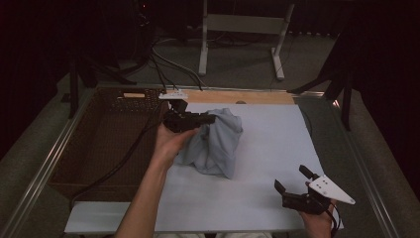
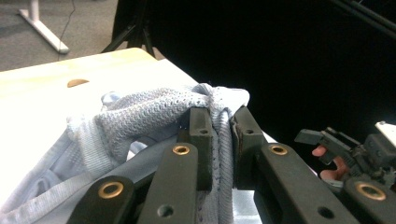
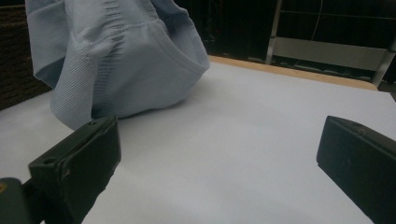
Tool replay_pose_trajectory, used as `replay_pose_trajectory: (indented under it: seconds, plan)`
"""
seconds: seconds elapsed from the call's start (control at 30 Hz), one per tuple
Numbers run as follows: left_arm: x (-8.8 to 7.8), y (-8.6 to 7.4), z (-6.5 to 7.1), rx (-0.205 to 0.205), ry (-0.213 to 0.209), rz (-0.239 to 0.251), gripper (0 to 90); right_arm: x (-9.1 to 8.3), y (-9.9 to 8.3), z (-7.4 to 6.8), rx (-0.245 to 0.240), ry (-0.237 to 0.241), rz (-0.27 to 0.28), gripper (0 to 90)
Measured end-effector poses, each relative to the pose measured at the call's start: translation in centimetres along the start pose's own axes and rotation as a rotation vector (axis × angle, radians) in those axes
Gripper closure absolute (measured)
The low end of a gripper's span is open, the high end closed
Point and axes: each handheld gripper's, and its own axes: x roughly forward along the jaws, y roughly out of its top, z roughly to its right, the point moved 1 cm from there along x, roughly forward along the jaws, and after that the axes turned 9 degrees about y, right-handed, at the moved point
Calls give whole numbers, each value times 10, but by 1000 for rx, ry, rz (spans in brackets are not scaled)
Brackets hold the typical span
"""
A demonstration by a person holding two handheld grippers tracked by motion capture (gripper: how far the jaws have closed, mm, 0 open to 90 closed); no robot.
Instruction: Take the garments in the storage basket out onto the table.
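Observation:
A pale blue knit garment (image 1: 218, 141) is bunched up and partly lifted near the middle of the white sheet (image 1: 277, 144). My left gripper (image 1: 210, 119) is shut on a fold at the top of the garment (image 2: 154, 112), which is pinched between its two black jaws; the gripper (image 2: 220, 122) points to the right. The garment (image 3: 116, 56) hangs down with its lower edge on the sheet (image 3: 243, 140). My right gripper (image 1: 292, 179) stands open at the near right of the sheet, its jaws wide apart with nothing between them (image 3: 217, 154).
A dark woven basket (image 1: 106, 139) lies along the left side of the sheet. A bare wooden strip (image 1: 237, 96) runs at the table's far edge. Beyond it are cables and a white stand's legs (image 1: 237, 44) on the floor.

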Motion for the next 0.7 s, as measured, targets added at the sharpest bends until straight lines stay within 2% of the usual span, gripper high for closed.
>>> replay_pose_trajectory:
  seconds: [0.33,0.53,0.7]
  plan:
    - [3,-4,0,24,50,-20,837,1,0,0,0,1,-1,2]
    - [2,-6,0,22,78,-22,837,0,0,0,-1,-1,0,2]
    - [2,-9,-1,30,82,-30,837,0,0,0,-1,-1,0,2]
